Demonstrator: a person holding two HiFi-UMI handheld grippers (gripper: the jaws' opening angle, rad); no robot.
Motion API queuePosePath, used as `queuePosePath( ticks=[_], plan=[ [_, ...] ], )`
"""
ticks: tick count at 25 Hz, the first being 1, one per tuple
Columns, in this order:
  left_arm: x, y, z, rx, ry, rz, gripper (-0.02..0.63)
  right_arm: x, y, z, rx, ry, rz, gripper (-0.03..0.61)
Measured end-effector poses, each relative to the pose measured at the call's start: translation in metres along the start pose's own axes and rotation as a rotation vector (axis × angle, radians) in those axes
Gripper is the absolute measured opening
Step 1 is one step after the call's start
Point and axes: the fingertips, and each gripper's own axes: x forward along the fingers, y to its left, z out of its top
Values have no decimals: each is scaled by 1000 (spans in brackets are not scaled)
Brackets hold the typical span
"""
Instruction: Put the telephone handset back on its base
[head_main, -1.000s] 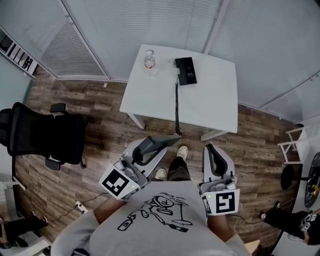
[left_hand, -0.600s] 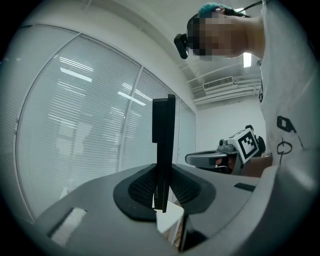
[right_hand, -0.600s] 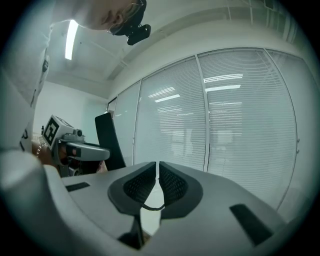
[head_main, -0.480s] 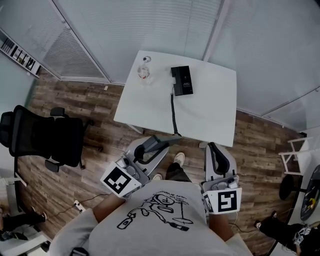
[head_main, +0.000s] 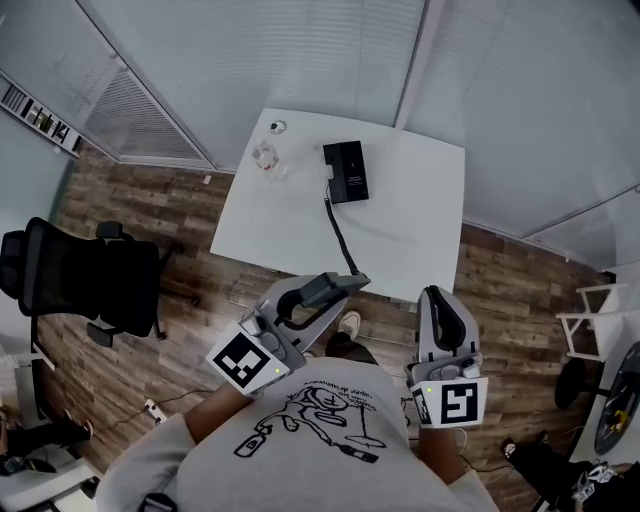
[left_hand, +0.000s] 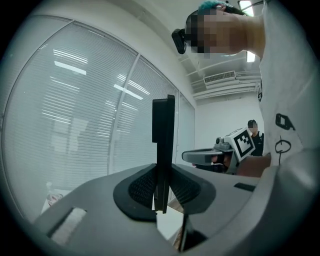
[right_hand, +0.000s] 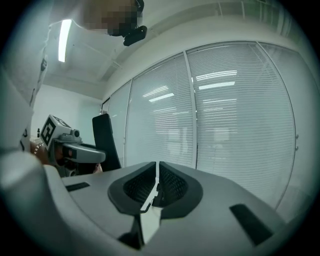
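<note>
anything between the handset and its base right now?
Nothing visible. From the handset in the left gripper to the base lies bare table, crossed only by its own cord. The glass stands left of the base, off that line.

No writing, label or number can be read anywhere.
</note>
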Motion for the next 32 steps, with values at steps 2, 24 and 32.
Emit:
queuePosePath(
  ticks=[2,24,32],
  plan=[
    [11,-1,-1,-6,12,-4,72,2,-10,-1,9,1,0,17],
    [64,32,-8,-26,44,7,72,49,-52,-22,43,30,30,17],
    [70,51,-1,-23,33,-3,72,67,-55,-17,35,31,17,17]
  ],
)
